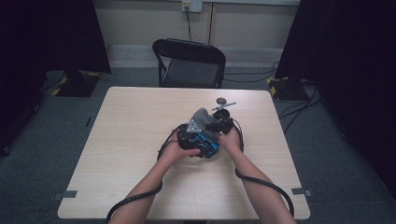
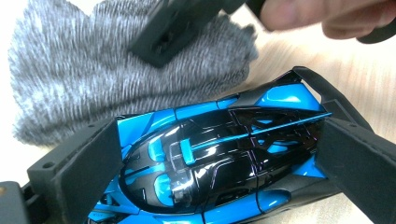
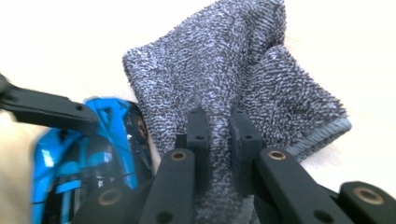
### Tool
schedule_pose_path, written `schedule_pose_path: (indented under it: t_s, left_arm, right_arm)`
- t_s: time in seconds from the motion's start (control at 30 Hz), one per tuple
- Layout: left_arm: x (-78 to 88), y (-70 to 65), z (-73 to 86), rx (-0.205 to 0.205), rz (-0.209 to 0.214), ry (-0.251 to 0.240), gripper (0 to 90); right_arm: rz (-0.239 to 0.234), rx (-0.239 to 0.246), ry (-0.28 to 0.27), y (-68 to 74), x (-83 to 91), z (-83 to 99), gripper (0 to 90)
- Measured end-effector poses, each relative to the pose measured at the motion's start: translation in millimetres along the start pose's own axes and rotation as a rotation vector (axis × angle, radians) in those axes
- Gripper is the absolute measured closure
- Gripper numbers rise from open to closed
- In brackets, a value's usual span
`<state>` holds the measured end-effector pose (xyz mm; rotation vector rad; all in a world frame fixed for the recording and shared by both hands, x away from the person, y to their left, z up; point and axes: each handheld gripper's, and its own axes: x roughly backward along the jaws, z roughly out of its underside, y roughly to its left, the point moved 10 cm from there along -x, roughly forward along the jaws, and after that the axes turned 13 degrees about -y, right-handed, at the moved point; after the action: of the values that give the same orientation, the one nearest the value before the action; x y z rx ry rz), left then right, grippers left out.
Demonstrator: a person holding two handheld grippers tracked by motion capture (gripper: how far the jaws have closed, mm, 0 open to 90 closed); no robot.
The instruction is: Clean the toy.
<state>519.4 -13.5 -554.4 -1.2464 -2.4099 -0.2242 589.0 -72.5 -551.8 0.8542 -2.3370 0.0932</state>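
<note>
A light wooden square table is seen on grey carpet, and a small round grey disc with a thin metal strip just beside it is placed near the table's far edge. A black folding chair is set beyond that far edge, and a white wall socket with a black cable is seen behind it.
</note>
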Motion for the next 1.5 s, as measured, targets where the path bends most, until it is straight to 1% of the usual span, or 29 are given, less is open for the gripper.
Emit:
schedule_pose_path:
  t_s: [0.03,0.1,0.17,0.2,0.23,0.27,0.3,0.33,0.37,0.43,0.47,0.5,0.53,0.57,0.6,0.67,0.7,0.73,0.87,0.93,0.97,1.03,1.07,1.1,1.13,1.23,1.27,1.3,1.5]
  left_arm:
    - [-0.1,0.0,-0.1,0.001,-0.001,0.001,0.2]
    - [-0.3,-0.1,-0.2,0.004,-0.002,0.0,0.2]
    - [-0.4,0.1,-0.3,0.003,-0.002,-0.006,0.3]
    - [-0.4,0.0,-0.3,0.004,-0.001,-0.006,0.3]
    - [-0.3,0.0,-0.2,0.004,-0.001,-0.002,0.3]
    - [-0.3,0.0,-0.2,0.004,-0.002,-0.001,0.3]
    - [-0.3,0.0,-0.2,0.004,-0.002,-0.001,0.3]
    - [-0.2,0.3,-0.1,0.003,0.0,-0.002,0.3]
    - [-0.2,0.3,-0.1,0.003,0.0,-0.002,0.3]
    - [-0.3,0.2,-0.2,0.002,-0.001,-0.006,0.3]
    - [-0.4,0.2,-0.4,0.004,0.0,-0.007,0.4]
    - [-0.4,0.2,-0.4,0.004,0.0,-0.007,0.4]
    - [-0.4,0.1,-0.4,0.004,-0.001,-0.005,0.4]
    - [-0.4,0.1,-0.4,0.004,0.0,-0.007,0.4]
    - [-0.2,0.2,-0.3,0.003,-0.001,-0.007,0.4]
    - [-0.3,0.2,-0.2,0.002,-0.001,-0.013,0.4]
    - [-0.2,0.1,0.0,0.003,-0.001,-0.013,0.4]
    - [-0.5,-0.2,-0.2,0.007,-0.002,-0.018,0.4]
    - [-0.4,0.3,0.0,0.001,-0.003,-0.017,0.4]
    - [-0.5,0.1,-0.1,0.001,-0.002,-0.014,0.4]
    - [-0.4,0.6,-0.1,-0.001,-0.003,-0.012,0.4]
    - [-0.5,0.1,-0.2,0.002,-0.003,-0.014,0.5]
    - [-0.5,0.0,-0.1,0.002,-0.003,-0.014,0.5]
    - [-0.6,0.1,-0.3,0.002,-0.004,-0.016,0.5]
    - [-0.6,0.2,-0.3,0.002,-0.003,-0.015,0.5]
    - [-0.1,0.1,-0.1,0.001,-0.001,-0.003,0.6]
    - [-0.4,0.1,-0.3,0.003,-0.003,-0.01,0.7]
    - [-0.4,0.1,-0.3,0.003,-0.003,-0.01,0.7]
    - [-0.1,0.0,-0.1,-0.001,0.0,-0.002,0.8]
  right_arm:
    - [-0.02,0.006,0.016,4.3,-3.3,2.6,81.4]
    - [-0.042,0.025,0.017,9.5,-6.0,4.2,81.6]
    - [-0.05,0.034,0.026,9.5,-4.8,5.4,80.9]
    - [-0.058,0.035,0.025,8.6,-4.4,5.6,76.0]
    - [-0.061,0.052,0.022,9.0,-4.3,5.3,72.2]
    - [-0.044,0.086,0.017,7.6,-3.0,4.3,65.9]
    - [-0.044,0.086,0.017,7.6,-3.0,4.3,65.9]
    - [-0.031,0.07,-0.001,5.9,-1.3,1.1,53.5]
    - [-0.031,0.07,-0.001,5.9,-1.3,1.1,53.5]
    - [-0.02,0.086,-0.018,4.3,-0.9,-1.1,46.9]
    - [-0.038,0.109,-0.008,5.2,-2.5,-0.3,46.0]
    - [-0.036,0.119,0.0,4.6,-3.7,0.4,45.3]
    - [-0.036,0.119,0.0,4.6,-3.7,0.4,45.3]
    - [-0.031,0.118,0.021,3.7,-5.9,2.2,44.4]
    - [-0.044,0.139,0.047,4.1,-10.3,6.8,45.8]
    - [-0.043,0.125,0.039,3.4,-11.8,7.4,50.6]
    - [-0.043,0.125,0.039,3.4,-11.8,7.4,50.6]
    - [-0.033,0.116,0.037,2.2,-12.0,7.1,53.3]
    - [-0.039,0.12,0.086,5.9,-11.5,6.7,68.6]
    - [-0.047,0.106,0.099,9.3,-11.1,7.0,74.9]
    - [-0.047,0.106,0.099,9.3,-11.1,7.0,74.9]
    - [-0.063,0.079,0.1,8.9,-9.6,7.8,76.6]
    - [-0.089,0.06,0.105,8.9,-6.8,9.6,77.6]
    - [-0.089,0.06,0.105,8.9,-6.8,9.6,77.6]
    - [-0.122,0.053,0.124,8.5,-2.8,11.7,78.2]
    - [-0.141,0.055,0.133,6.9,1.0,13.3,78.5]
    - [-0.161,0.053,0.138,6.1,4.5,14.9,78.6]
    - [-0.161,0.053,0.138,6.1,4.5,14.9,78.6]
    - [-0.195,0.088,0.165,2.9,16.1,20.4,78.7]
